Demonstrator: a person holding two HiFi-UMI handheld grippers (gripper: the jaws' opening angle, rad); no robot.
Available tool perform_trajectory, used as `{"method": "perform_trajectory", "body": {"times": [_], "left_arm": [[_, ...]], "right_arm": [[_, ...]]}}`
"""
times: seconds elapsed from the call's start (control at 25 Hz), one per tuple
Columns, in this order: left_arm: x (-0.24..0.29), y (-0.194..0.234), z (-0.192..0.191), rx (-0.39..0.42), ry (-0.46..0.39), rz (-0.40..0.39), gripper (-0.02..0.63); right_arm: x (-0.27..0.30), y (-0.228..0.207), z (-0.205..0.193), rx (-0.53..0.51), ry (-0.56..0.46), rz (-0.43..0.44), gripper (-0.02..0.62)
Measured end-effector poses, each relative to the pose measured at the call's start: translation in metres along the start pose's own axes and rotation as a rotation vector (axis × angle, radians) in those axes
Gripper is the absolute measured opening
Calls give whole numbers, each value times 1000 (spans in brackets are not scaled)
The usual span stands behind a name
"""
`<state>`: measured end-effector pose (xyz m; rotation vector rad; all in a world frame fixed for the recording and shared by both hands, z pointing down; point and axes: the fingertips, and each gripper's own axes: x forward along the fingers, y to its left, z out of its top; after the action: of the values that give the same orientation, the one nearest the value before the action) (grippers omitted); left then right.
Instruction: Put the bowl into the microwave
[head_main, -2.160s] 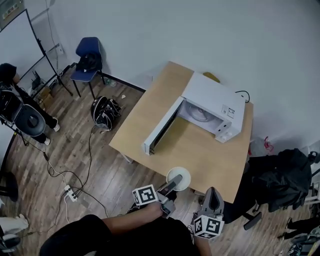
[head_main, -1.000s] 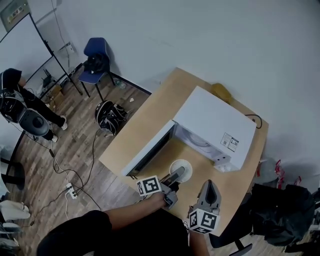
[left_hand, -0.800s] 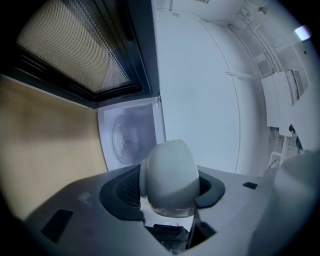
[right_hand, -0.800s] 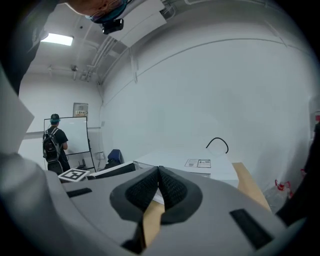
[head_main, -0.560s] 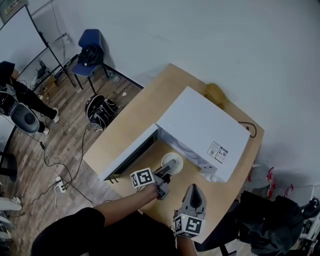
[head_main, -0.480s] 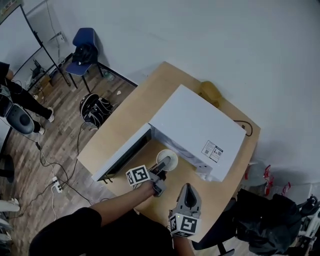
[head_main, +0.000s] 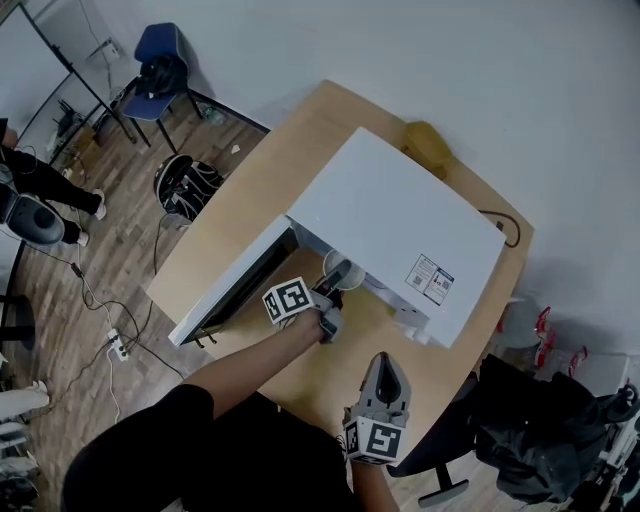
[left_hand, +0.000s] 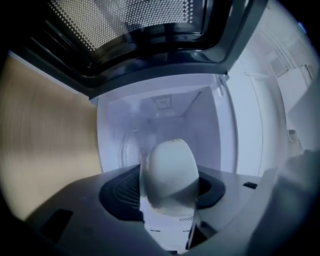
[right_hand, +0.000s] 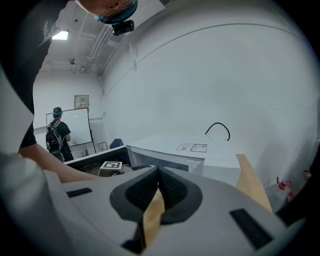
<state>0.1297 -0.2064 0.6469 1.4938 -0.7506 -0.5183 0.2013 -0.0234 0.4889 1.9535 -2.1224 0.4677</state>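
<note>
Since a second ago: left tongs, gripping white bowl, moved from over desk to mouth of open microwave, frame centre. Bowl not yet set down inside. Right tongs closed, empty, lower centre. Likely remaining: insert, release.

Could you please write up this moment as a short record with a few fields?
microwave: on the wooden table, door swung open
bowl: white, clamped in the left gripper, at the mouth of the cavity, not yet set down
left gripper: shut on the bowl, pointing into the cavity
right gripper: jaws together, nothing between them, held over the table near the person
</note>
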Motion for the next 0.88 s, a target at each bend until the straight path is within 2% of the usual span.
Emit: {"method": "perform_trajectory", "body": {"times": [0.24, 0.48, 0.64, 0.72, 0.88], "left_arm": [[25, 8, 4, -41, -20, -23, 230], [41, 22, 2, -45, -21, 57, 230], [53, 25, 2, -7, -10, 90, 230], [56, 30, 2, -12, -14, 110, 230], [67, 26, -4, -22, 27, 102, 230]], "right_arm": [[8, -4, 3, 13, 3, -6, 60], [10, 3, -2, 27, 13, 11, 60], [9, 9, -6, 10, 0, 49, 60], [7, 9, -11, -2, 3, 54, 60], [4, 4, -16, -7, 10, 45, 60]]}}
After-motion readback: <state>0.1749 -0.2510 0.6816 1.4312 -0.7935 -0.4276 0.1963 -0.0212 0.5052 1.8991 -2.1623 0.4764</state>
